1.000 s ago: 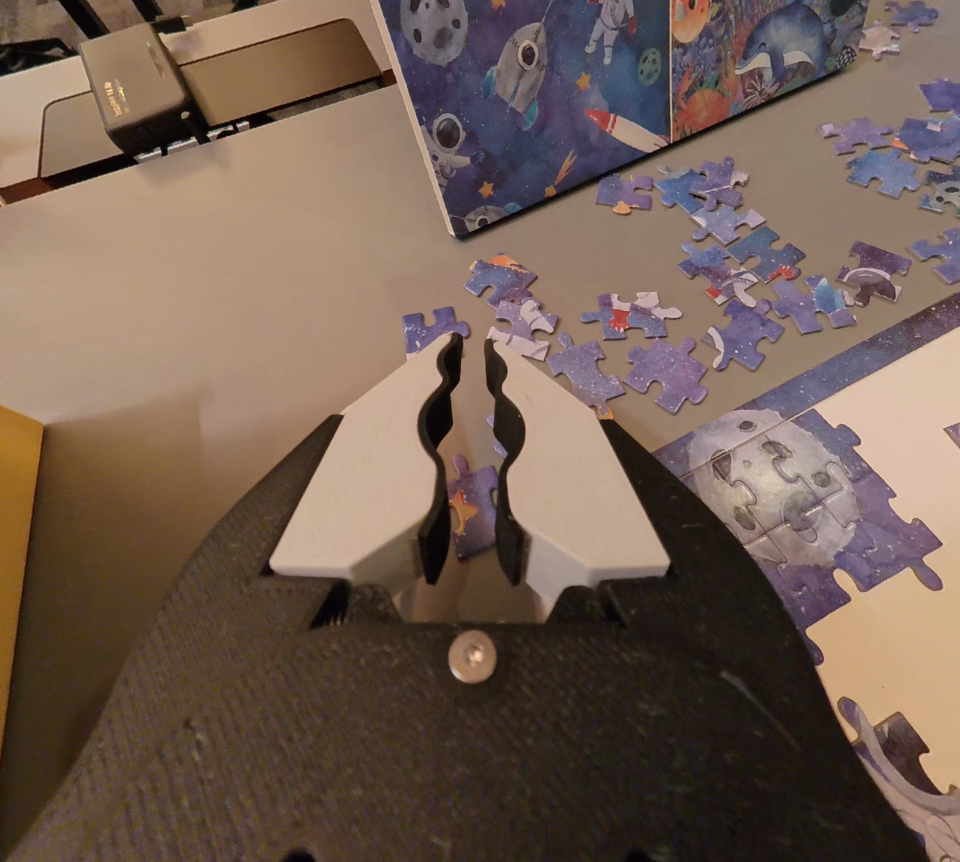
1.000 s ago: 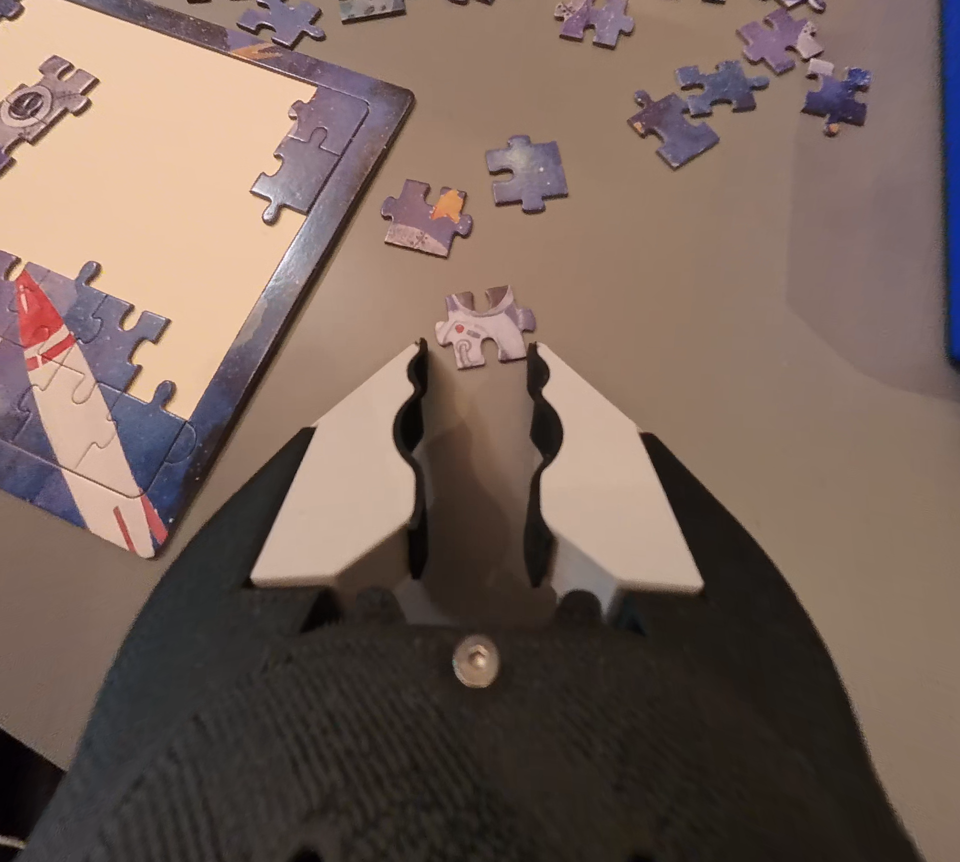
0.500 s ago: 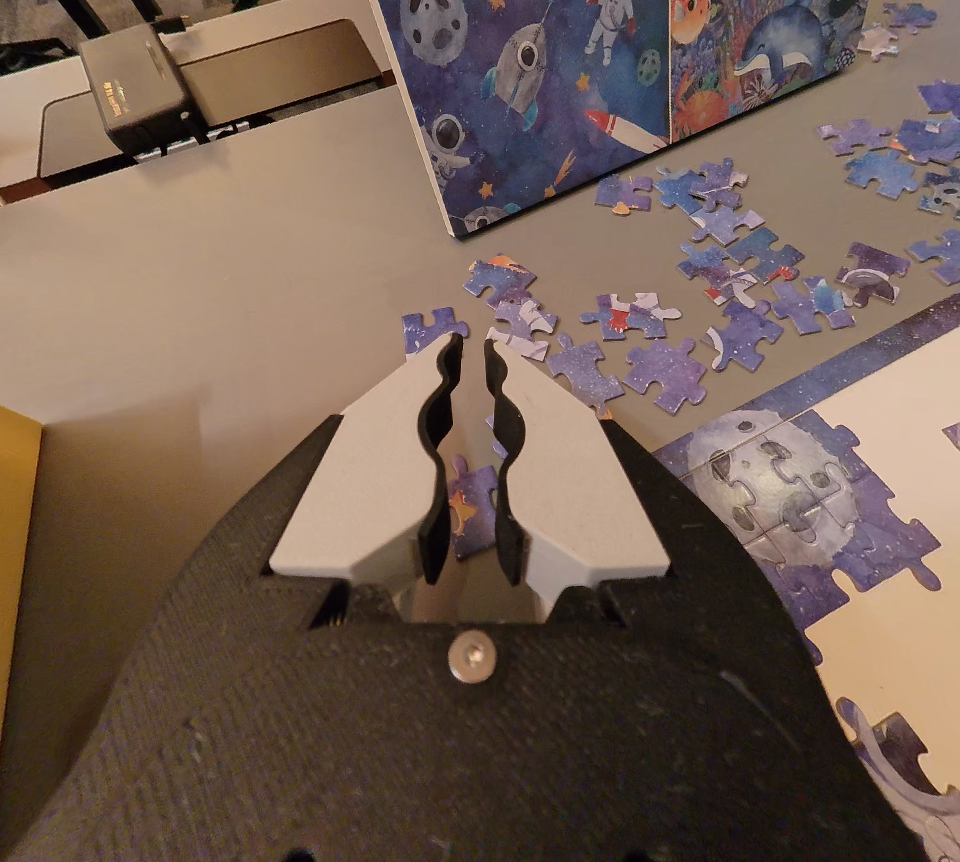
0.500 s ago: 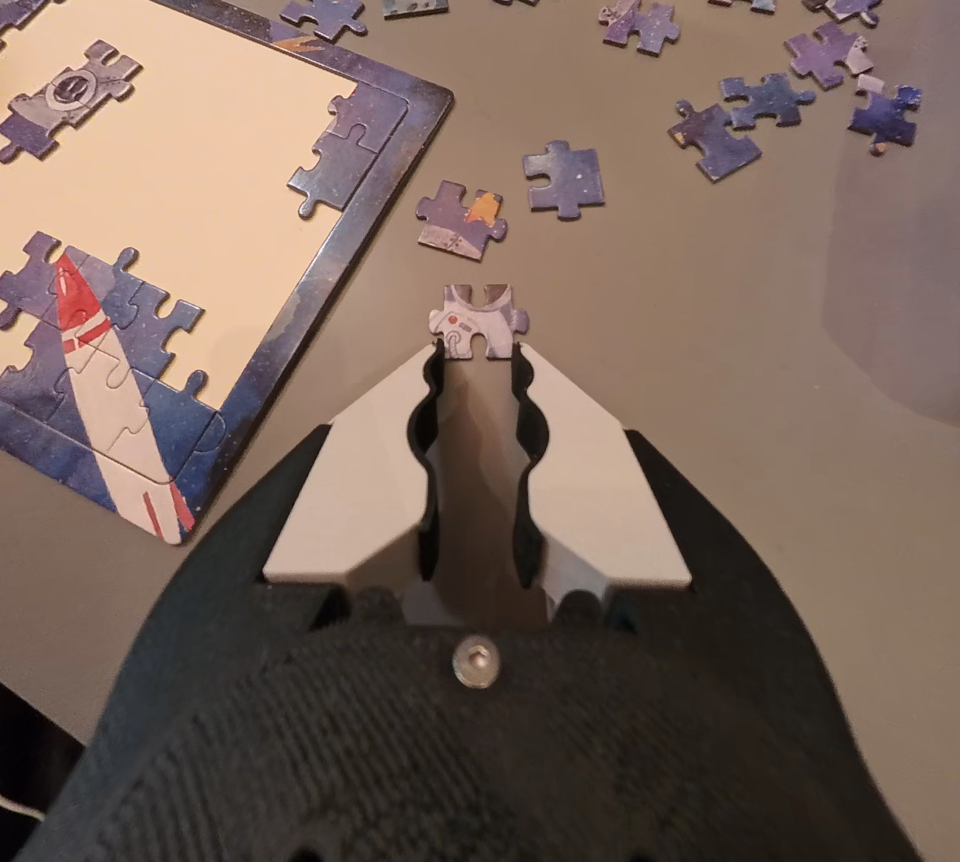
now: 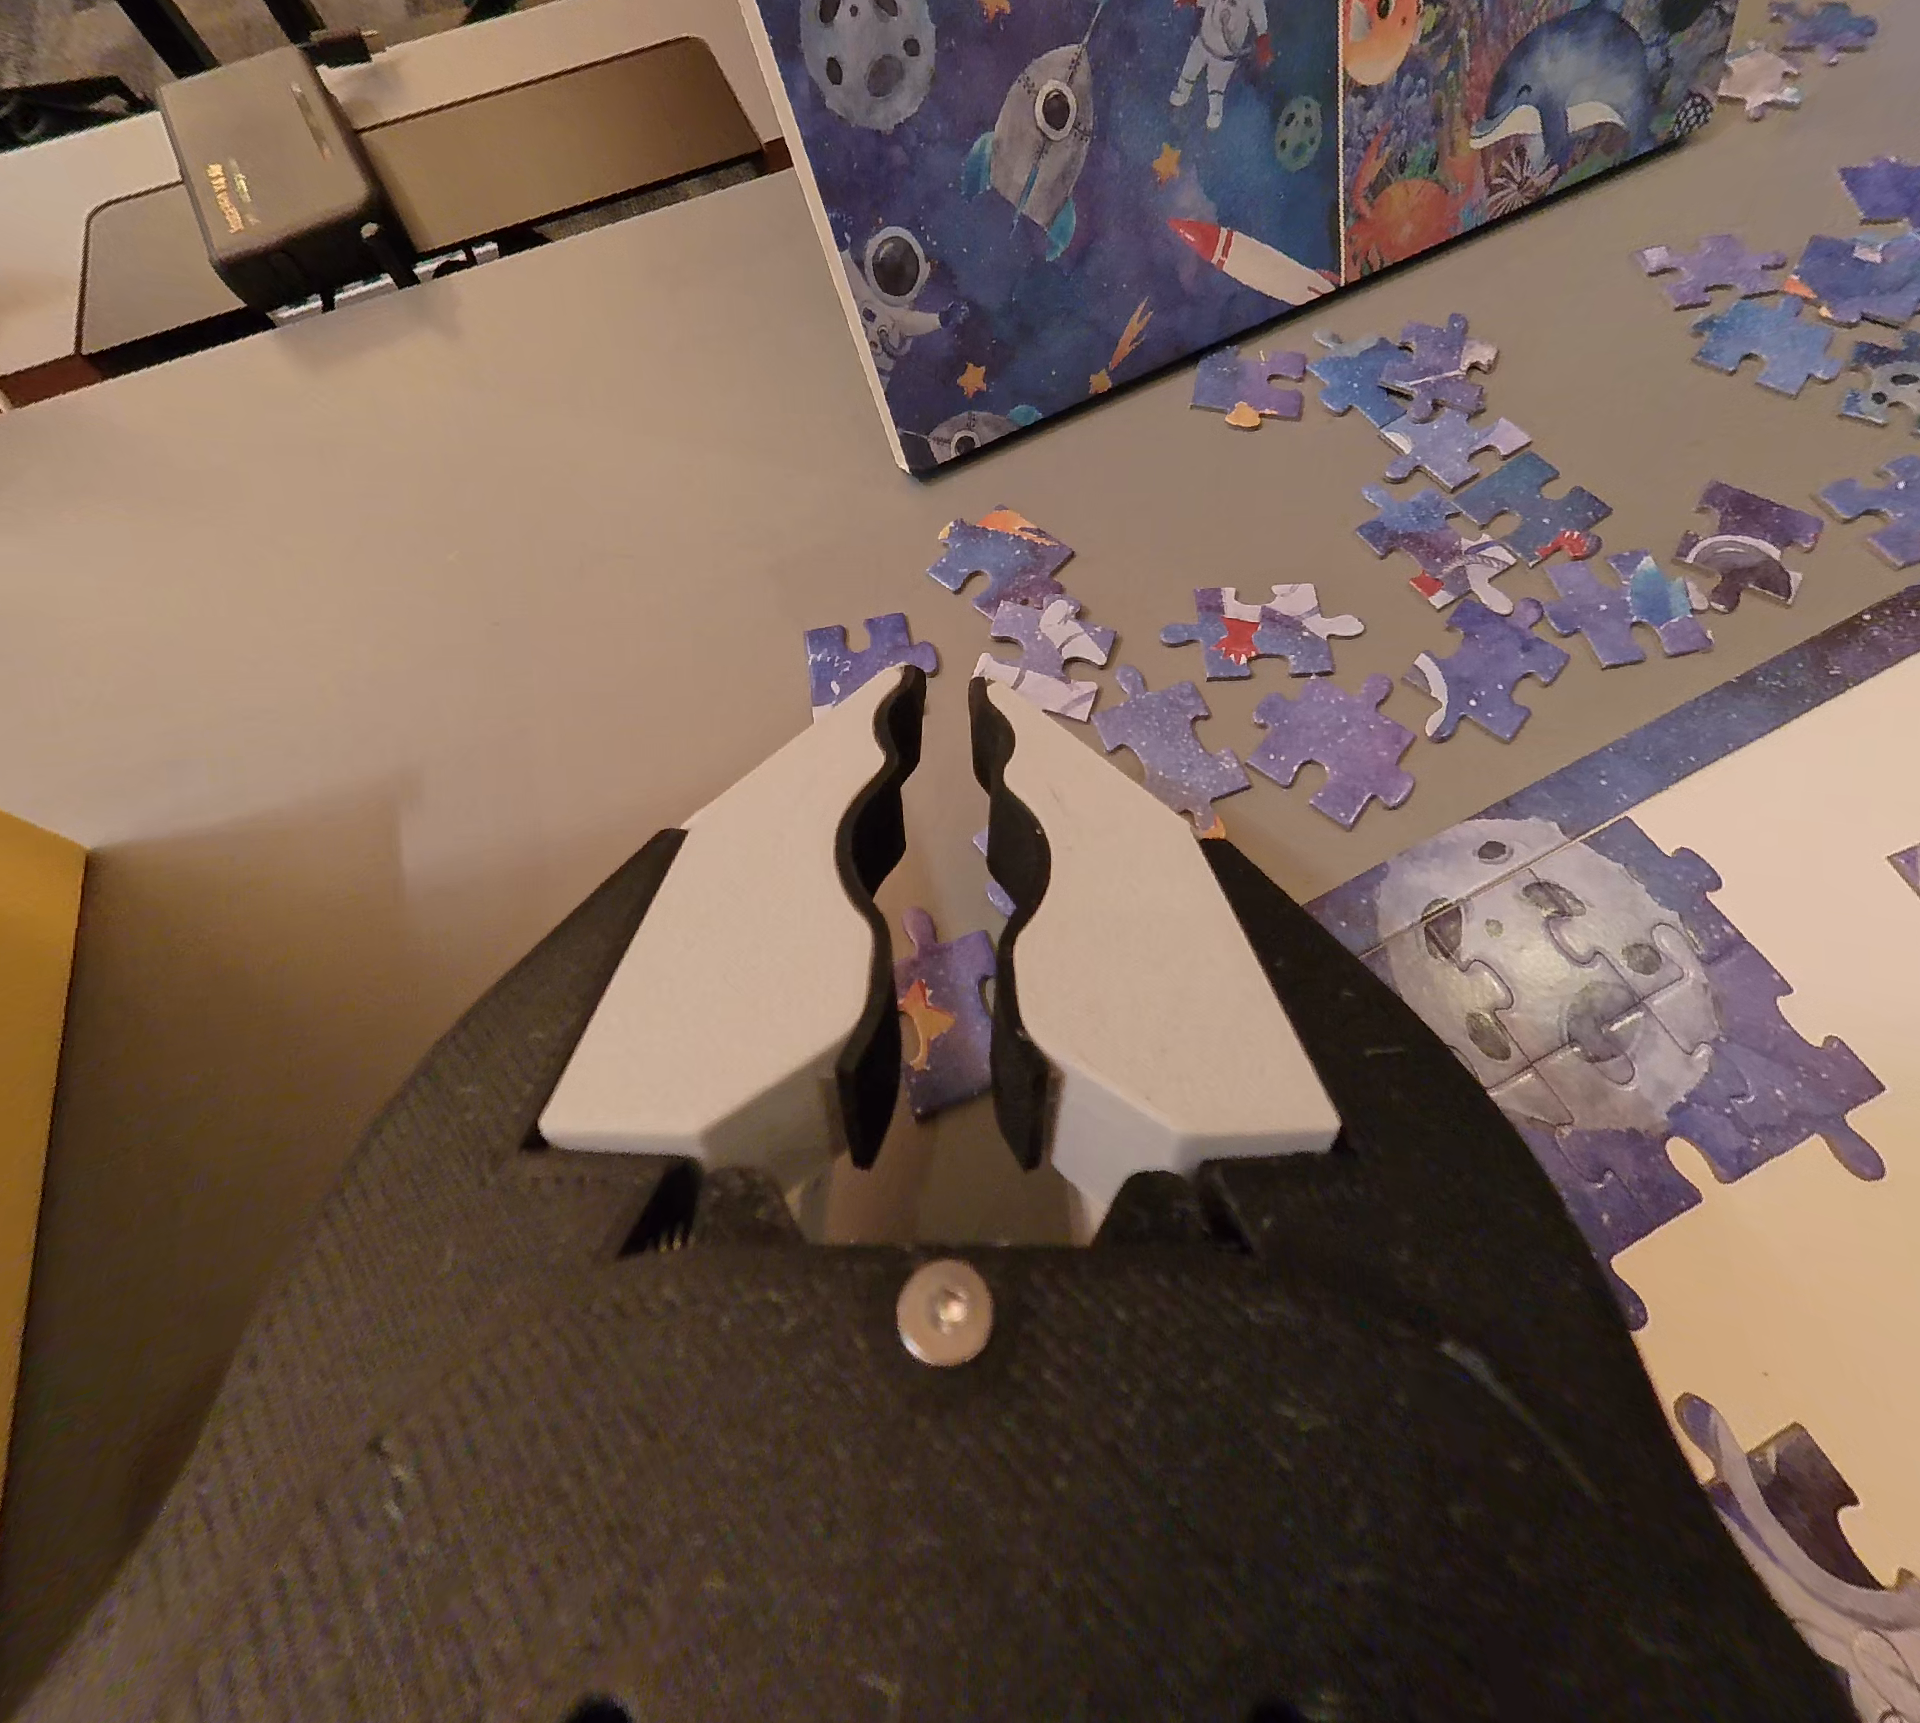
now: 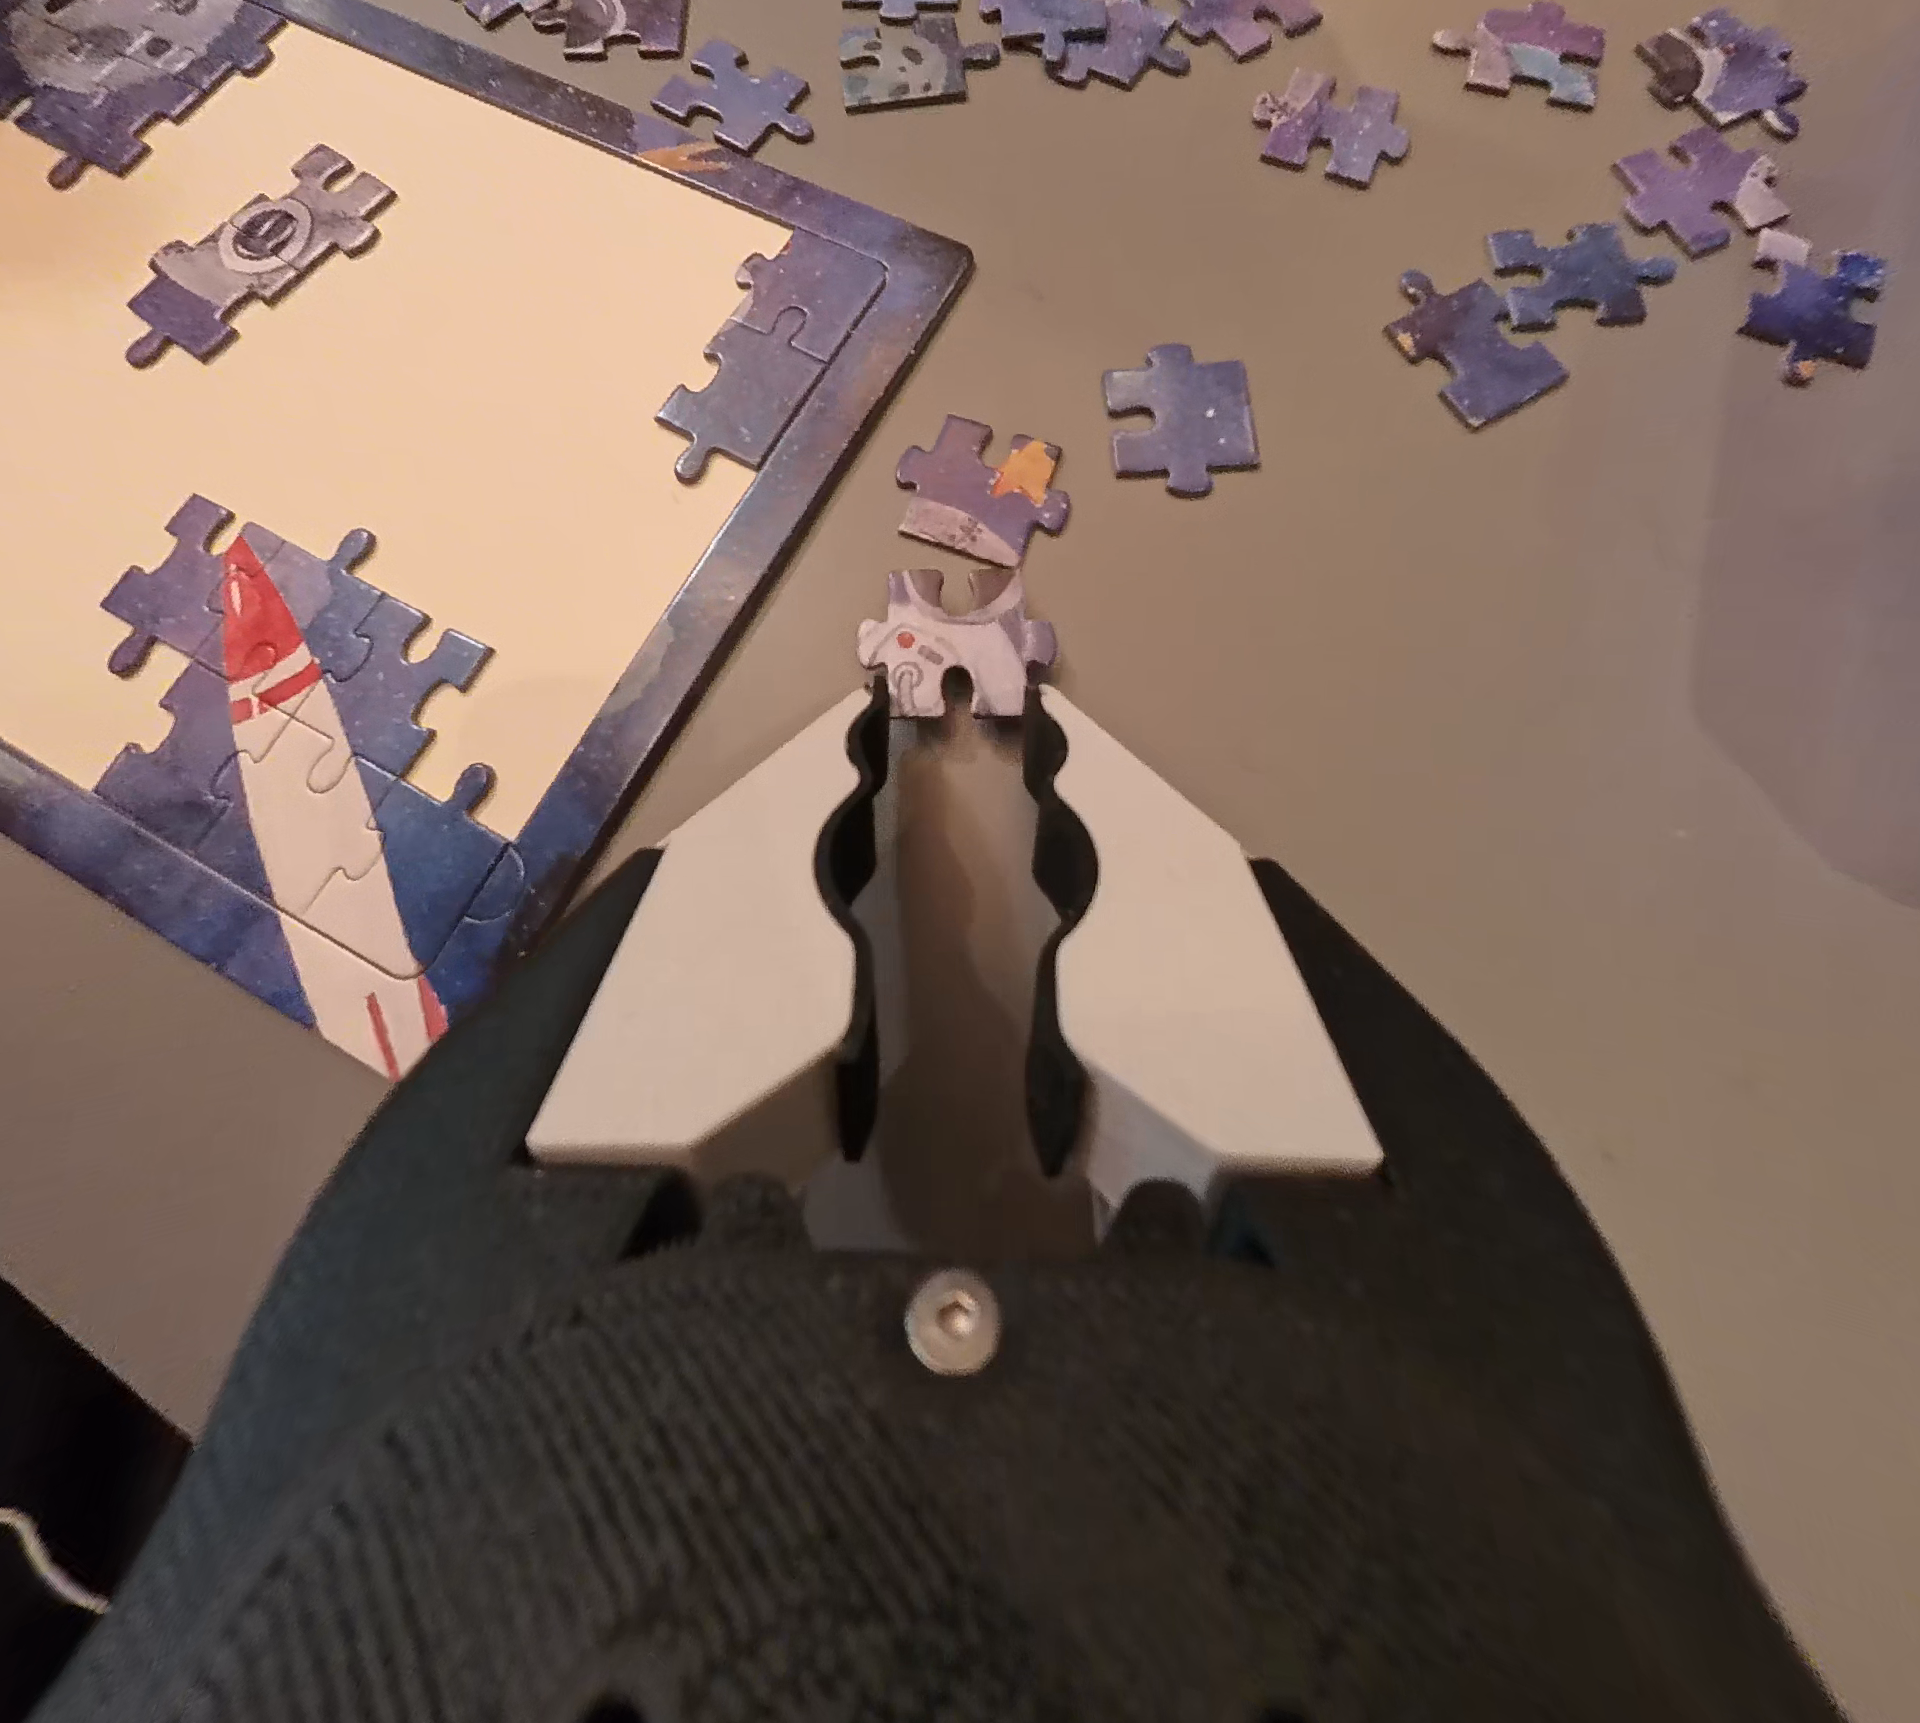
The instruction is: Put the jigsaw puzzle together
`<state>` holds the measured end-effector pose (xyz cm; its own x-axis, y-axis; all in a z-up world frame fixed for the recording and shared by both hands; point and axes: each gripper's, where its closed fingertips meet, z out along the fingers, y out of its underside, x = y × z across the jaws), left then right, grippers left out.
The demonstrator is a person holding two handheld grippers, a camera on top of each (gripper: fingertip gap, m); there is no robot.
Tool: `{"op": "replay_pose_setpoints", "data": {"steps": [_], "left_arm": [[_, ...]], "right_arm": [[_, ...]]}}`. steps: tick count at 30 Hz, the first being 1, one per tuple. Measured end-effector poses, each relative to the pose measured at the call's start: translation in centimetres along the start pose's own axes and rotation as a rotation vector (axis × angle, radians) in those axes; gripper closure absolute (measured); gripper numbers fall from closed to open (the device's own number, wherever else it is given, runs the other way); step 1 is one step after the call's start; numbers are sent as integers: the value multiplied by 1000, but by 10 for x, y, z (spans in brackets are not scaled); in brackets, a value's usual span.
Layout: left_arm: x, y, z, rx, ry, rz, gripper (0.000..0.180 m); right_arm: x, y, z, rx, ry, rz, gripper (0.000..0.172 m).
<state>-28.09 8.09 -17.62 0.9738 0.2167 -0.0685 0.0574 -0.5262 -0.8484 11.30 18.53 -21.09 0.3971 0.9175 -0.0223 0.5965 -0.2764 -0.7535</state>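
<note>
My right gripper (image 6: pixel 956 697) is shut on a white astronaut puzzle piece (image 6: pixel 951 645), pinched by its edges at the fingertips. It is just right of the puzzle board's (image 6: pixel 862 385) corner and right in front of a purple piece with an orange star (image 6: pixel 982 489). My left gripper (image 5: pixel 948 686) has its jaws a narrow slit apart with nothing between the tips. It hovers over loose purple pieces (image 5: pixel 1164 738), and a starred piece (image 5: pixel 940 1019) shows through the slit. The board shows at right in the left wrist view (image 5: pixel 1714 717).
A picture box (image 5: pixel 1091 115) stands behind the loose pieces. More loose pieces (image 6: pixel 1507 323) are scattered right of and behind the board. A black device (image 5: pixel 270 167) sits at the table's far left edge. A yellow object (image 5: pixel 31 1050) is at the left. Left tips to right tips: about 40 centimetres.
My right jaws closed on the white astronaut piece a second ago and still hold it; the gripper has since drifted slightly left toward the board. The left gripper has not moved.
</note>
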Motion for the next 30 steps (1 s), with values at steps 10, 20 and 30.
{"op": "replay_pose_setpoints", "data": {"steps": [10, 20, 30], "left_arm": [[1, 0, 0, 0, 1, 1, 173], [1, 0, 0, 1, 2, 1, 173], [1, 0, 1, -3, 1, 3, 173]], "right_arm": [[-16, -16, -3, 27, -31, -42, 159], [4, -13, -2, 44, 41, 26, 138], [11, -6, 8, 9, 90, 21, 129]]}}
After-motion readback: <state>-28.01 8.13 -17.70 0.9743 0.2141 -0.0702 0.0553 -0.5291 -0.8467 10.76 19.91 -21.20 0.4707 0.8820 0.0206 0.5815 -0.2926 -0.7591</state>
